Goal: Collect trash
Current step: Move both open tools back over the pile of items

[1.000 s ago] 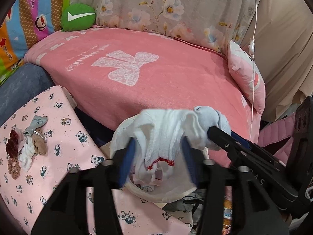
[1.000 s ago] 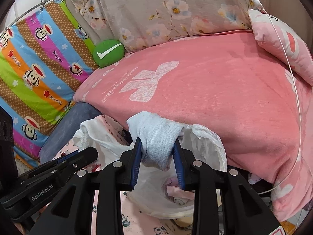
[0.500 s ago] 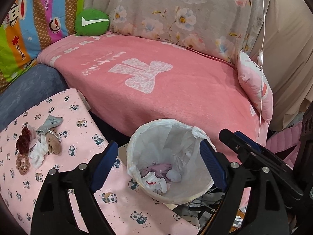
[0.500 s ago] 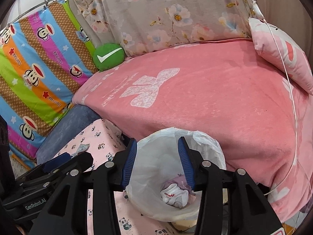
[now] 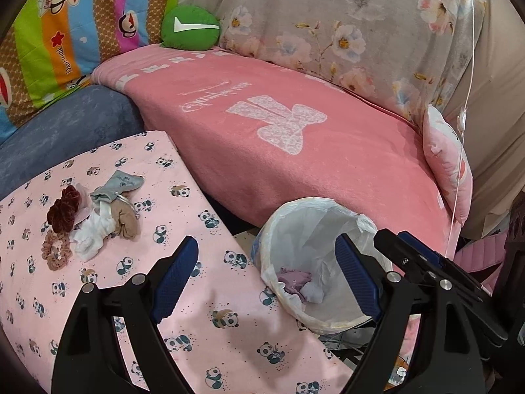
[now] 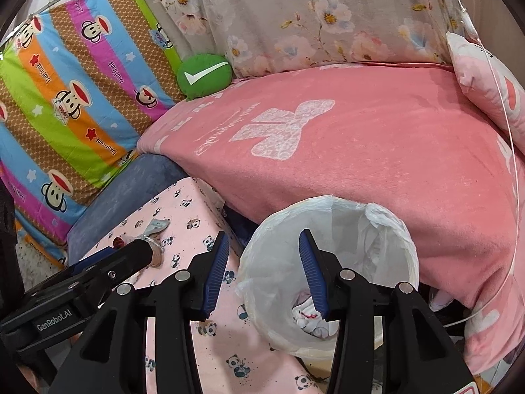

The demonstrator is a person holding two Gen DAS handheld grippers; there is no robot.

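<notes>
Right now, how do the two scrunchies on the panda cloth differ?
The dark red scrunchie is deep maroon, plush and bulkier; the tan scrunchie is pale brown, dotted and flatter. The dark red one lies farther from the camera, the tan one nearer. Both lie in the same pile on the panda cloth.

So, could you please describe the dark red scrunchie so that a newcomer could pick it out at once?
Start at the panda-print pink table beside the pink sofa. A small heap lies near its left side. The dark red scrunchie is its velvety top-left piece, darker than the tan dotted scrunchie below it.
</notes>
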